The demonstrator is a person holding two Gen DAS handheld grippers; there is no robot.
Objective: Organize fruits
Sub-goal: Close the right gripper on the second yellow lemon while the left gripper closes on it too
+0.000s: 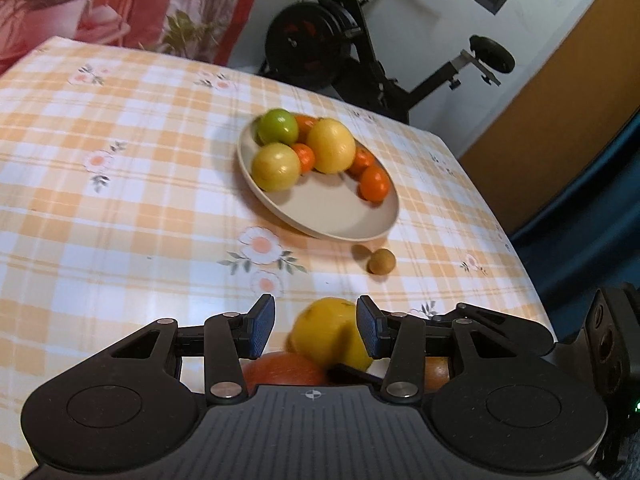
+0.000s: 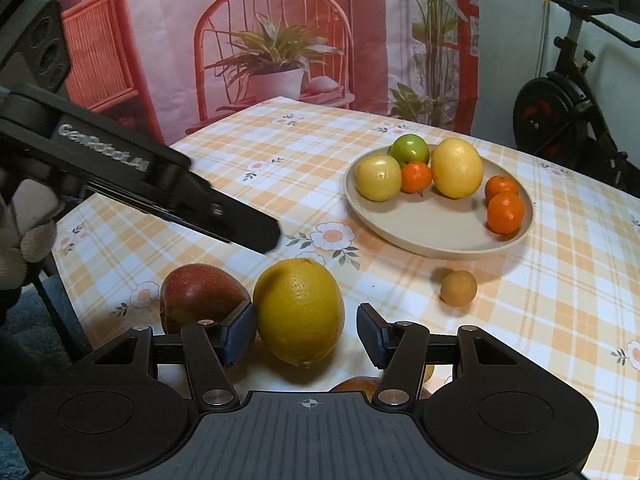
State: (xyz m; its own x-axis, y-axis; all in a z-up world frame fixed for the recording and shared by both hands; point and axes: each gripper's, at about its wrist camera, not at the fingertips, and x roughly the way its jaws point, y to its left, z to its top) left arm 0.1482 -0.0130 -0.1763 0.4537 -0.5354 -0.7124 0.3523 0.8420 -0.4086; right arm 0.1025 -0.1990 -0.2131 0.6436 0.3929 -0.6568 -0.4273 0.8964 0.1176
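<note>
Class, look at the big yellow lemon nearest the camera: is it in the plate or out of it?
Out: the lemon sits on the tablecloth, apart from the plate.

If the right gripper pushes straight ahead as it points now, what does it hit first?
Most likely the big yellow citrus fruit: it already sits between the open fingers of the right gripper, hard against its left finger. The red apple lies just outside that finger.
</note>
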